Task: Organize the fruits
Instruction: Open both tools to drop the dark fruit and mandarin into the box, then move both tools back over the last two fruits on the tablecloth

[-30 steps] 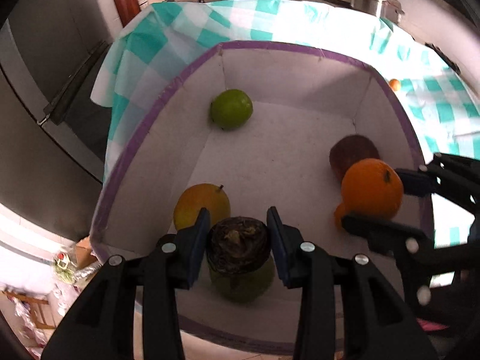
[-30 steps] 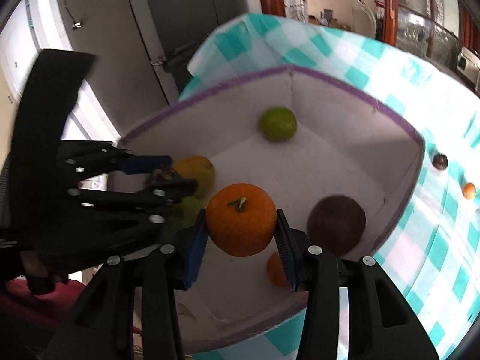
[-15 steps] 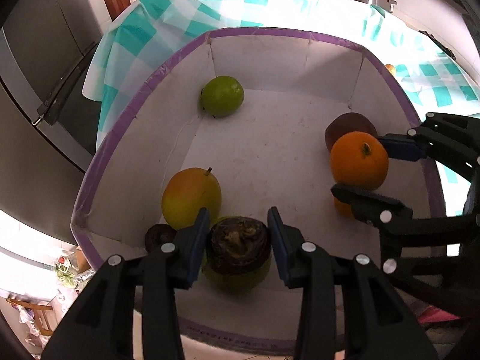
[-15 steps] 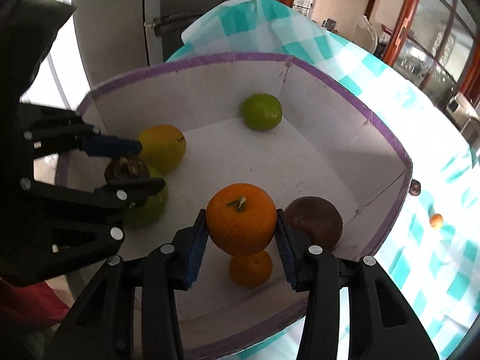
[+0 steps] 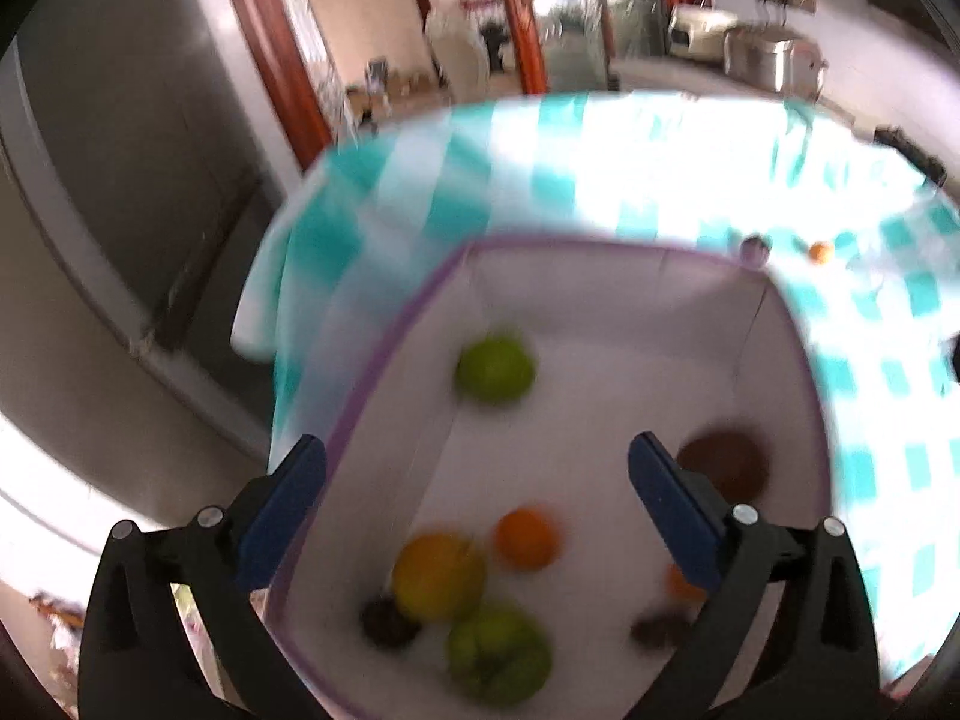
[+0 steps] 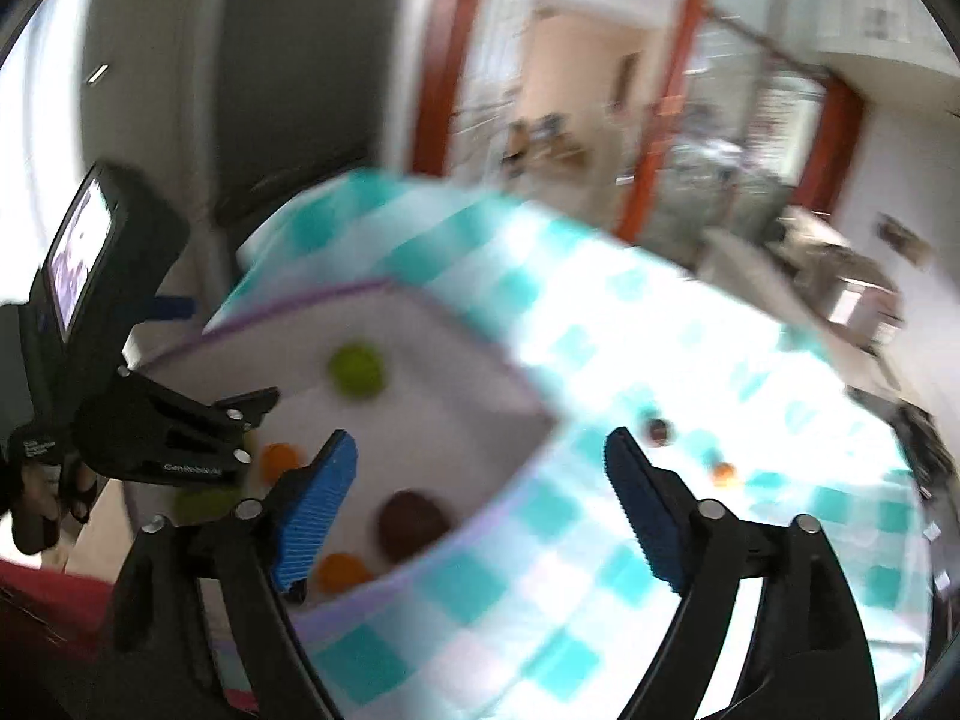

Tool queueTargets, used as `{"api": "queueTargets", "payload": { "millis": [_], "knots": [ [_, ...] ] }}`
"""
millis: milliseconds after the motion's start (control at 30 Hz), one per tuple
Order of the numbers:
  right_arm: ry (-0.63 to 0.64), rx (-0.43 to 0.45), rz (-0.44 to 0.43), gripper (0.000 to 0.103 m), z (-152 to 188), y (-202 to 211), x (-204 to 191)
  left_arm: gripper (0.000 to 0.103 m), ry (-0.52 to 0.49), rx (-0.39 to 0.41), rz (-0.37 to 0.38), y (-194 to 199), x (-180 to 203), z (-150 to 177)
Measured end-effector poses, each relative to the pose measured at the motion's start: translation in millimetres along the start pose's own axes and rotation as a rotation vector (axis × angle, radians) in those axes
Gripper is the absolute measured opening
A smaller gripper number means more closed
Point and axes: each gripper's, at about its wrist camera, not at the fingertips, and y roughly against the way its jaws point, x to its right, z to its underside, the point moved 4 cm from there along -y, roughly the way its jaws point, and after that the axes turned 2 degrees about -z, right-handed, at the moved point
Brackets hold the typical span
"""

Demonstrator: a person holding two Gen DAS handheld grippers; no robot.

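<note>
Though both views are smeared by motion, the left hand-held gripper point(image 5: 477, 480) hangs above the white box point(image 5: 600, 276) with its jaws wide apart and empty, and the right hand-held gripper point(image 6: 480, 480) is likewise spread and empty over the box's near corner. A second ago the left clamped a dark-topped green fruit and the right an orange; both now lie in the box, the green fruit point(image 5: 498, 651) at 6 o'clock, the orange point(image 5: 527, 538) beside the yellow fruit point(image 5: 438, 576). The drop seems done. On the checked bench point(image 6: 600, 312), a dark fruit point(image 6: 656, 431) and small orange one point(image 6: 723, 471) remain at 3 o'clock, probably the next pickups.
</note>
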Motion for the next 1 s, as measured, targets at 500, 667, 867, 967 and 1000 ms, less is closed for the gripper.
{"api": "queueTargets", "payload": {
  "millis": [500, 667, 867, 967, 1000],
  "knots": [
    [-0.315, -0.178, 0.252, 0.087, 94.5, -7.2, 109.8, 0.101, -0.138, 0.027, 0.352, 22.3, 141.2, -48.7],
    [-0.336, -0.245, 0.185, 0.087, 122.4, -38.0, 115.6, 0.101, -0.139, 0.024, 0.375, 15.5, 148.3, -41.1],
    [-0.431, -0.35, 0.147, 0.087, 166.5, -76.9, 142.9, 0.101, -0.175, -0.03, 0.392, -0.1, 172.9, -30.1],
    [-0.455, -0.374, 0.134, 0.087, 172.0, -100.5, 161.2, 0.101, -0.191, -0.076, 0.403, -11.7, 185.5, -21.3],
    [-0.461, -0.374, 0.127, 0.087, 170.6, -107.8, 166.9, 0.101, -0.193, -0.087, 0.402, -14.3, 189.0, -19.6]
  ]
}}
